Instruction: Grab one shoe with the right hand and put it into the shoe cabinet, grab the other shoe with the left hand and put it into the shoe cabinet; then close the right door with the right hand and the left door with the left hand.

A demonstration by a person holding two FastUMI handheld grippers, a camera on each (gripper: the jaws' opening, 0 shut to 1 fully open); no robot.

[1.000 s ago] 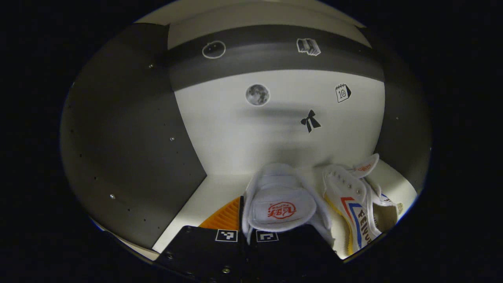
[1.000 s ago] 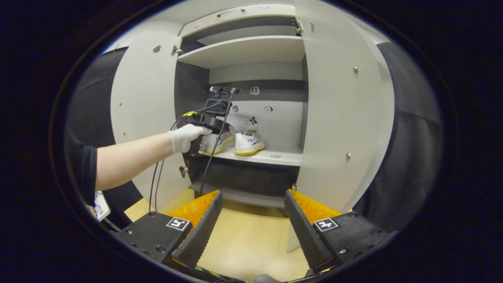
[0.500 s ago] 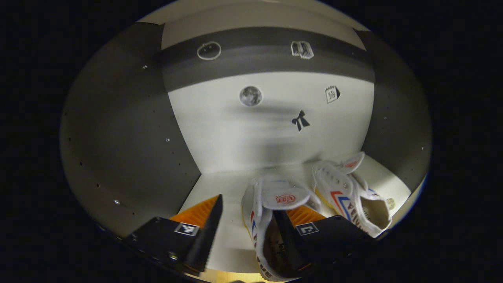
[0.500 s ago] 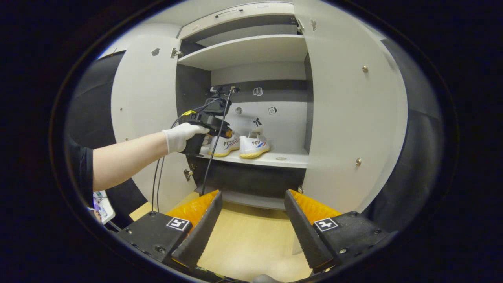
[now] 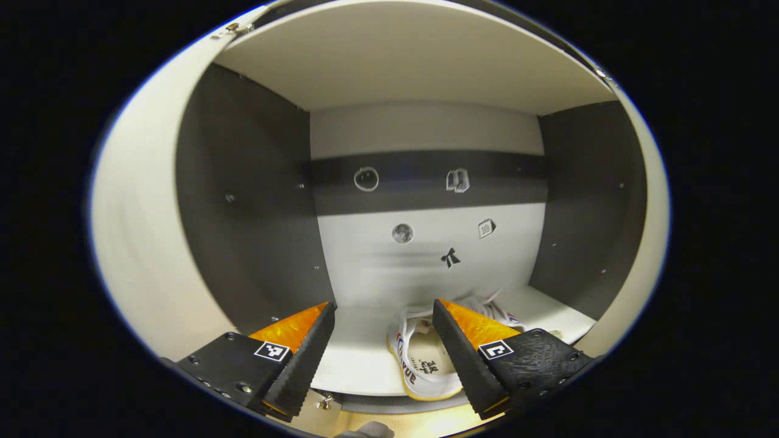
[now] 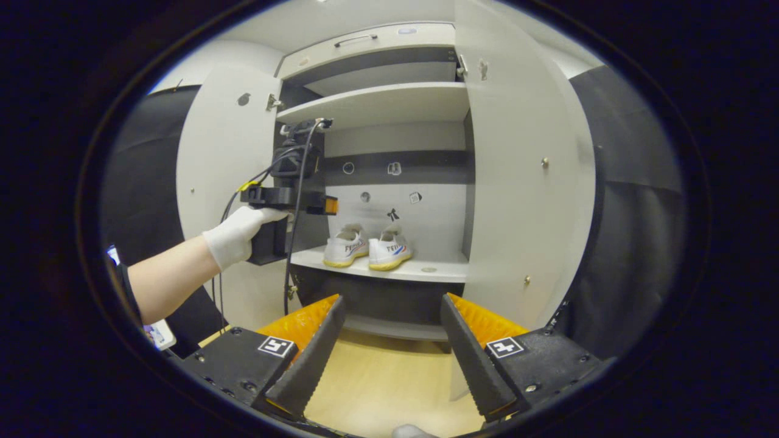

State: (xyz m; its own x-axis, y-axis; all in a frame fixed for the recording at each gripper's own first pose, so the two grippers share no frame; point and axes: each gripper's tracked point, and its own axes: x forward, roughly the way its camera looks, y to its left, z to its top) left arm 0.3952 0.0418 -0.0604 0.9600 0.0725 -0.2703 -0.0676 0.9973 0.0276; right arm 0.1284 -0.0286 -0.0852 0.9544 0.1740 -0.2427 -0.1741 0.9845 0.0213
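Note:
Two white shoes stand side by side on the cabinet's middle shelf (image 6: 438, 272): the left shoe (image 6: 345, 247) and the right shoe (image 6: 389, 250). In the left gripper view my left gripper (image 5: 380, 356) is open and empty, just outside the shelf, with one shoe (image 5: 423, 365) lying beyond its fingers. The right gripper view shows that gripper (image 6: 325, 205) held by a gloved hand (image 6: 237, 228) to the left of the shoes. My right gripper (image 6: 389, 359) is open and empty, low over the wooden floor, facing the cabinet. The left door (image 6: 222, 176) and right door (image 6: 517, 182) both stand open.
An upper shelf (image 6: 377, 103) and a drawer with a handle (image 6: 365, 39) sit above the shoes. Small stickers dot the cabinet's back wall (image 5: 426, 243). The left gripper's cables (image 6: 289, 243) hang down in front of the left door. Light wooden floor (image 6: 383, 389) lies before the cabinet.
My left gripper opened, let go of the shoe on the shelf and drew back out of the cabinet, rising a little. The right gripper barely moved.

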